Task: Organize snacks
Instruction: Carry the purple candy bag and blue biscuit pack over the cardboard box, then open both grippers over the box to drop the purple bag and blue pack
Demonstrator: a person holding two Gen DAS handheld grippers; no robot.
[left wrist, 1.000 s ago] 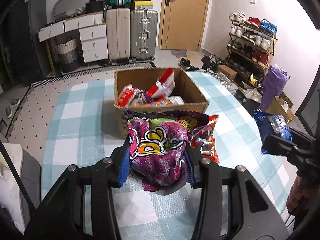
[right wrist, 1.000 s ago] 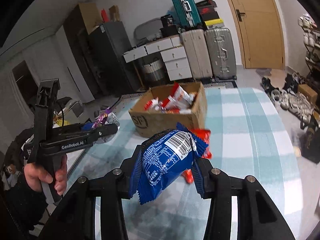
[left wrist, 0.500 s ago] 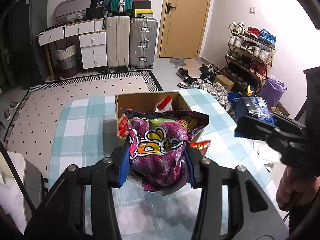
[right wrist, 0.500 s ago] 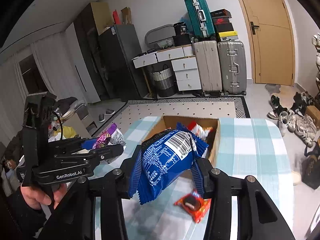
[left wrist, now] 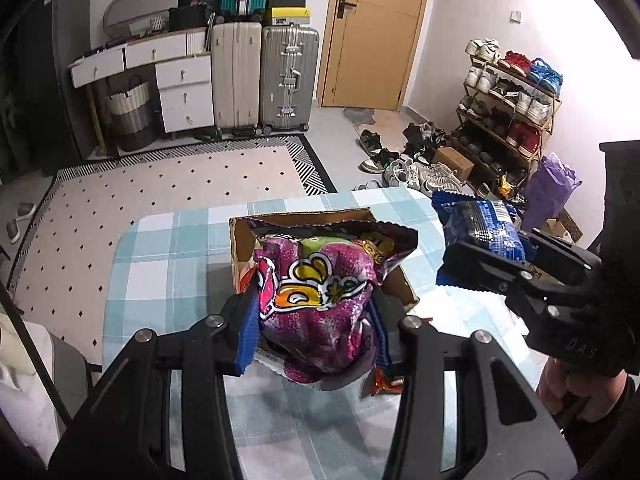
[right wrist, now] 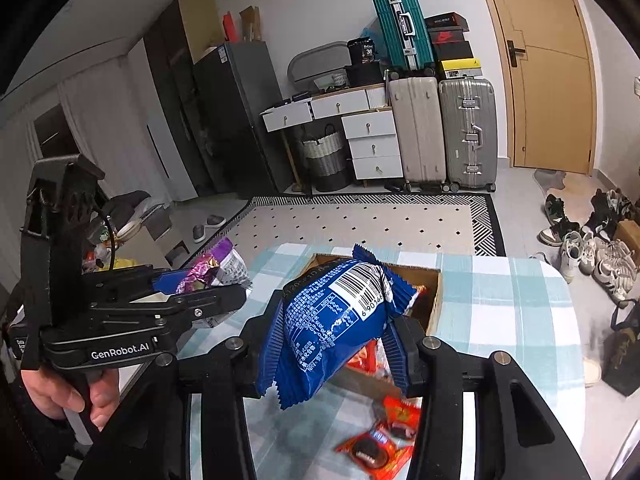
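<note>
Both grippers have risen above the cardboard box (left wrist: 400, 280). Left gripper (left wrist: 312, 320) fingers clamp the purple snack bag (left wrist: 316, 300); right gripper (right wrist: 334, 336) fingers pinch the blue packet (right wrist: 332, 320), both poised for dropping in. Red packets (right wrist: 376, 446) remain on the surface (left wrist: 160, 248).

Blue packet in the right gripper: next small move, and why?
Probably carry it forward over the cardboard box and lower it before letting go. The right gripper is shut on the blue packet, held above the table short of the box's open top. The left gripper holds a purple bag in the air too.
</note>
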